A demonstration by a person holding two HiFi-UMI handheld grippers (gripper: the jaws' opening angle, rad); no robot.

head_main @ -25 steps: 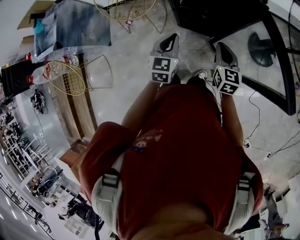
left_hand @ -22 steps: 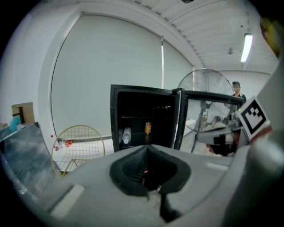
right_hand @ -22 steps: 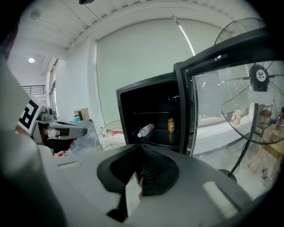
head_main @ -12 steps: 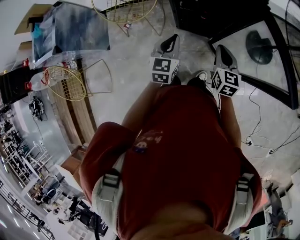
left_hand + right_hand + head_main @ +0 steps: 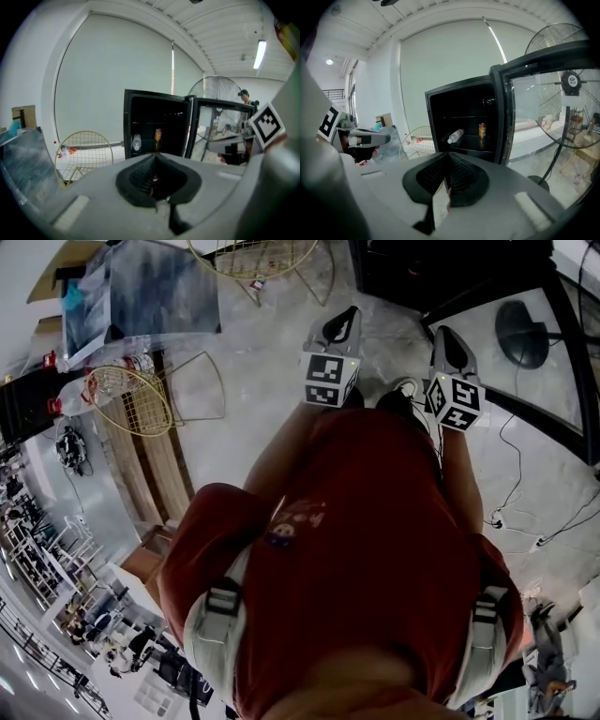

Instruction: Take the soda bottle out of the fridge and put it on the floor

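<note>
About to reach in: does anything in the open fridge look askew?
Yes. The bottle lies on its side, slanted across a shelf of the fridge, while the can beside it stands upright. Nothing looks spilled.

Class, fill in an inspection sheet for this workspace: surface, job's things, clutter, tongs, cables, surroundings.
Surface: pale mottled floor.
Job's things: bottle lying on a shelf in the open fridge, not yet taken out.
Clutter: can upright on the same shelf, apart from the bottle; wire basket on the floor at left.
Tongs: left tongs shut, empty; right tongs shut, empty.
Cables: loose cables on the floor at right.
Surroundings: fan beside the fridge door; person far off.
</note>
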